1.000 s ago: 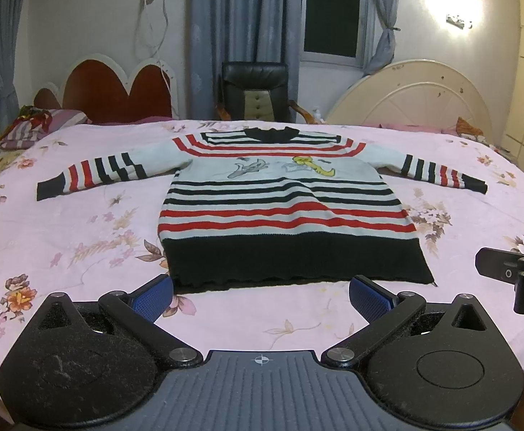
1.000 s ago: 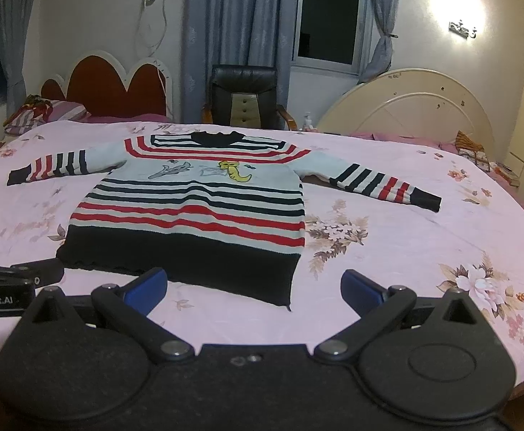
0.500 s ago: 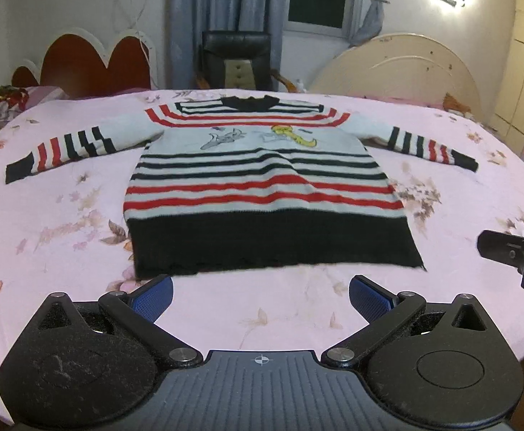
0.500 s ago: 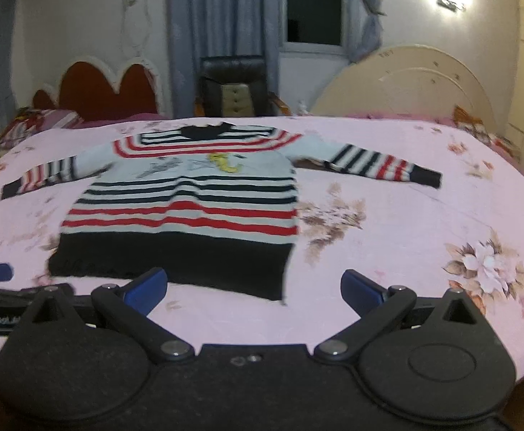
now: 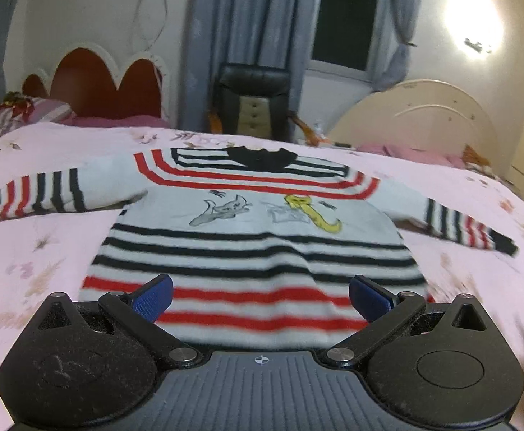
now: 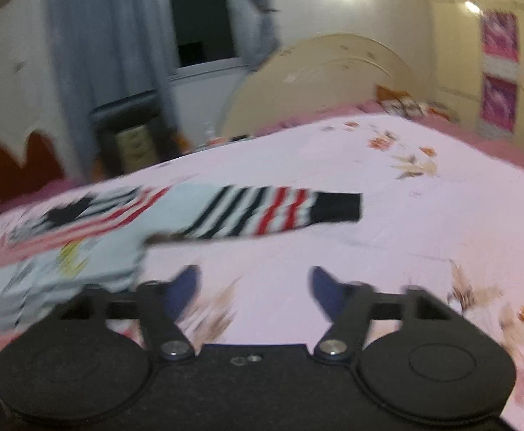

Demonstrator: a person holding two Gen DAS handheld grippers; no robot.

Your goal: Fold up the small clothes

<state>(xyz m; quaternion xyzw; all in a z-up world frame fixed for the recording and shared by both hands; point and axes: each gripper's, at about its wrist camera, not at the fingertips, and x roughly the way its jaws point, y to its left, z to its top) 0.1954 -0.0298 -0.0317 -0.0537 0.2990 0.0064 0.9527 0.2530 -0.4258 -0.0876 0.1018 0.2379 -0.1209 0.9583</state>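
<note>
A small white sweater (image 5: 258, 237) with red and black stripes, a black collar and cartoon prints lies flat on the pink floral bedspread (image 5: 46, 251), sleeves spread out. My left gripper (image 5: 260, 296) hovers open over the lower red stripes, nothing between its blue pads. In the blurred right wrist view, the sweater's right sleeve (image 6: 272, 213) with its black cuff lies ahead. My right gripper (image 6: 254, 294) is over bare bedspread just short of that sleeve. Its jaws are closing, with nothing between them.
A black office chair (image 5: 254, 104) stands beyond the bed's far edge by grey curtains. A red scalloped headboard (image 5: 107, 86) is at the back left, a cream headboard (image 5: 413, 115) at the back right. Folded bedding (image 5: 21, 115) lies far left.
Both grippers moved forward toward the sweater. The left now hangs over its lower body. The right swung right and rolled, facing the right sleeve, and its jaws have narrowed.
</note>
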